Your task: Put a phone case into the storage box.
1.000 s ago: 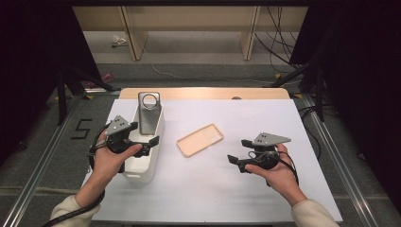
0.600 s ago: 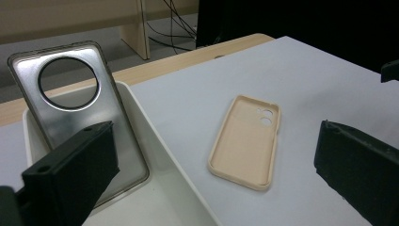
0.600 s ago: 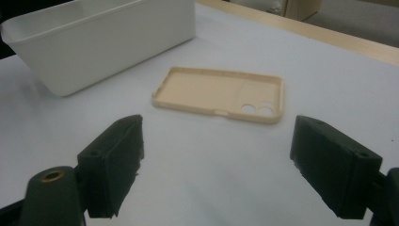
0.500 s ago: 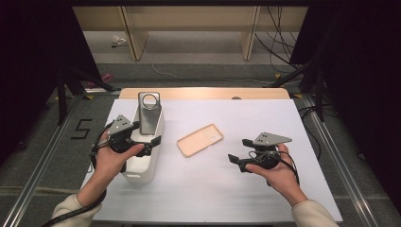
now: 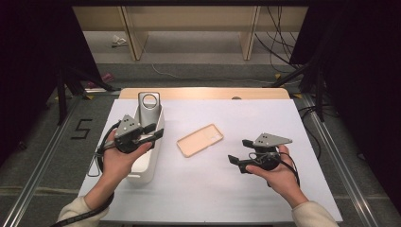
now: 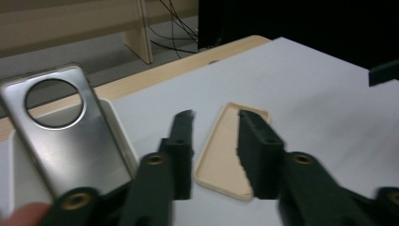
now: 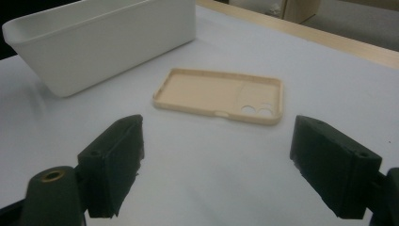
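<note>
Okay, high view: we hold the left claw [image 5: 158,132] over the white bin [image 5: 150,163], where the silver phone [image 5: 149,105] leans; the phone case [image 5: 200,139] lies on the white desk [image 5: 265,118], right claw [image 5: 240,153] wide open, empty. Left gripper view: jaws have just been closing, nothing between. Right gripper view: case ahead; we'd approach low, pinching its long rim. Dark room, wooden furniture behind.
</note>
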Tool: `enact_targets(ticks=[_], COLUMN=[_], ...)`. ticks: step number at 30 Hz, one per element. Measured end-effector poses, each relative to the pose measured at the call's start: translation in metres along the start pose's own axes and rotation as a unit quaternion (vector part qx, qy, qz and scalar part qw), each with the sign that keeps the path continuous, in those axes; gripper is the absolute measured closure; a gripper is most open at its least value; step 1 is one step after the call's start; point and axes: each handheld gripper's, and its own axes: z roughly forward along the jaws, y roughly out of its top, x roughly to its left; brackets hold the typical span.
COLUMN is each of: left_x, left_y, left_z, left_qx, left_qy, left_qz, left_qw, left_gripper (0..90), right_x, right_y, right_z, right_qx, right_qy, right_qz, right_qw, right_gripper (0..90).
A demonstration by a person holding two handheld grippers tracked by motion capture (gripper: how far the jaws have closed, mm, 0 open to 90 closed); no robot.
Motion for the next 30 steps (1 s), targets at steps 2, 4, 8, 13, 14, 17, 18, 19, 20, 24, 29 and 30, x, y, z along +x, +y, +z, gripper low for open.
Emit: enact_targets(ticks=[2,4,8,13,14,17,18,19,20,24,29,30], left_x=[-0.008,-0.016,-0.033,-0.049,-0.052,-0.059,-0.06,-0.061,-0.061,-0.06,-0.056,-0.056], left_y=[0.001,0.0,0.0,-0.001,-0.001,-0.004,-0.005,-0.007,-0.008,-0.013,-0.016,-0.016], left_z=[0.005,0.013,0.031,0.052,0.056,0.07,0.075,0.08,0.083,0.098,0.109,0.111], left_qx=[0.017,0.034,0.072,0.103,0.107,0.12,0.126,0.131,0.134,0.15,0.162,0.167], left_qy=[-0.006,-0.02,-0.033,-0.039,-0.039,-0.046,-0.046,-0.046,-0.046,-0.028,-0.002,0.001], left_qz=[0.017,0.019,0.03,0.04,0.045,0.043,0.042,0.042,0.041,0.05,0.053,0.056], left_qw=[0.9997,0.999,0.9964,0.9931,0.9925,0.9908,0.9901,0.9894,0.989,0.9871,0.9853,0.9844], left_gripper=[80.7,89.1,89.8,89.8,89.8,89.8,89.9,89.9,89.8,89.8,89.9,89.9], right_x=[-0.001,-0.002,-0.002,-0.003,-0.003,-0.003,-0.003,-0.003,-0.003,-0.003,-0.002,-0.002], right_y=[-0.001,-0.001,-0.001,-0.001,-0.001,-0.001,-0.001,-0.001,-0.001,-0.001,-0.001,-0.001], right_z=[0.0,0.001,0.0,-0.001,-0.001,-0.002,-0.002,-0.002,-0.002,-0.002,-0.003,-0.003], right_qx=[0.0,0.003,0.002,-0.001,-0.001,-0.002,-0.002,-0.002,-0.002,-0.003,-0.003,-0.003], right_qy=[-0.001,-0.001,-0.001,-0.001,-0.001,-0.001,-0.001,-0.001,-0.001,0.0,0.001,0.001], right_qz=[0.003,0.004,0.006,0.007,0.007,0.007,0.007,0.007,0.007,0.007,0.006,0.006], right_qw=[1.0,1.0,1.0,1.0,1.0,1.0,1.0,1.0,1.0,1.0,1.0,1.0], right_gripper=[18.9,18.9,18.9,19.0,19.0,19.0,19.0,19.1,19.0,19.1,19.1,19.1])
